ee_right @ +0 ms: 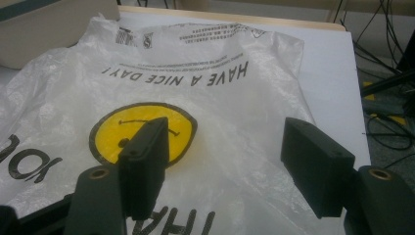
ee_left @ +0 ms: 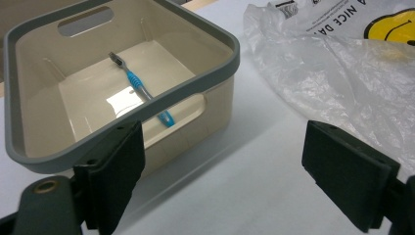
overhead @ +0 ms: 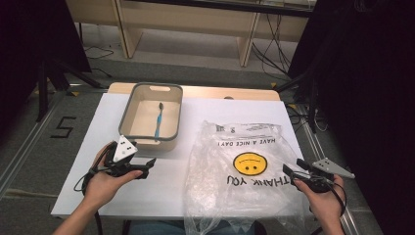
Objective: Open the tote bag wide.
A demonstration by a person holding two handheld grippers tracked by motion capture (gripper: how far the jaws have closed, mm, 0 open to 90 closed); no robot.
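Blue toothbrush [overhead: 158,121] lies in the bin [overhead: 131,107]; plastic bag [overhead: 244,166] lies just beside.

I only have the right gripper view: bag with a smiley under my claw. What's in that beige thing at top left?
Observer: It's a bin with a grey rim; a blue toothbrush lies flat inside.
Operator: Where's the left claw?
Observer: The left claw hovers open over bare table, just in front of the bin's near wall, touching nothing.
Operator: Does the bag stay on the table?
Observer: No, the plastic bag hangs over the near edge of the table, toward the person.
Operator: My claw on it?
Observer: The right claw is open at the bag's right edge; contact can't be told.
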